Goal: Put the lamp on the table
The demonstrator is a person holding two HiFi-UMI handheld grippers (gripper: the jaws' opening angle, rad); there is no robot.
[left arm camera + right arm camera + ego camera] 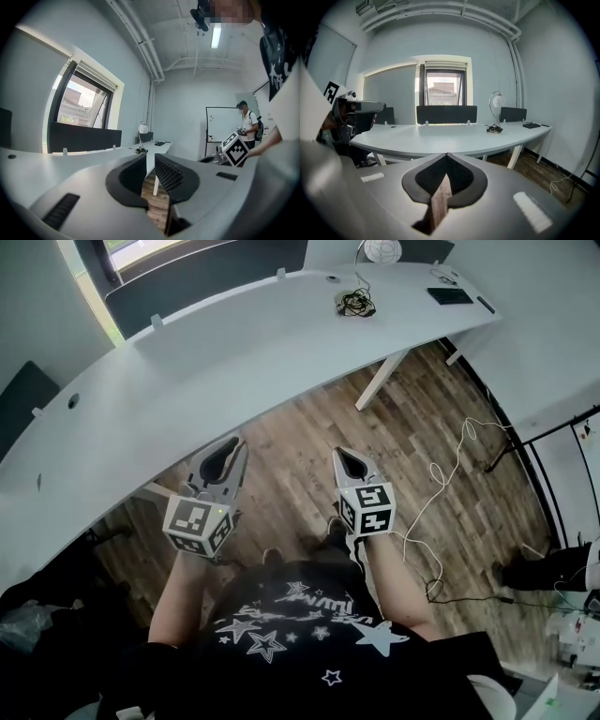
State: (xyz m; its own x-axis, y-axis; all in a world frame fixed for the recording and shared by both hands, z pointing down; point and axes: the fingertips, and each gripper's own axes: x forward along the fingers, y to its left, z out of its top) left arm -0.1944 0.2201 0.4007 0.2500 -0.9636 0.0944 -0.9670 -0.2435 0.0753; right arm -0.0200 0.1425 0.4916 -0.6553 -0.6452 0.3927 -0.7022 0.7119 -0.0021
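Lamp [382, 249] is on the table [234, 362], at the far right end, with its white round head at the top edge of the head view. The right gripper view shows the lamp [499, 101] upright with a thin looped arm over the head. In the left gripper view the lamp [143, 127] is small, at the far end of the tabletop. It's well apart from both grippers and neither touches it.

A tangled cable bundle [354, 304] lies on the table just beside the lamp. A dark flat slab [450, 295] sits further right near the table's end; I can't tell what it is.

Left gripper [236, 442]: in its own view [150, 161] the jaws stand a narrow gap apart, with only floor visible through the gap. It's released and holds nothing.

Right gripper [342, 454]: in its own view [446, 155] the jaw tips meet. It's clenched on nothing, and only a sliver of floor shows behind them.

I've got both grippers held low over the wooden floor [309, 456], in front of the table's near edge. The left one sits close to that edge.

The table is a long white curve with dark divider panels [446, 114] along its back and a window [444, 93] behind them. A white cable [450, 465] trails across the floor to the right. Another person [244, 124] stands by a whiteboard [222, 124] in the background of the left gripper view.
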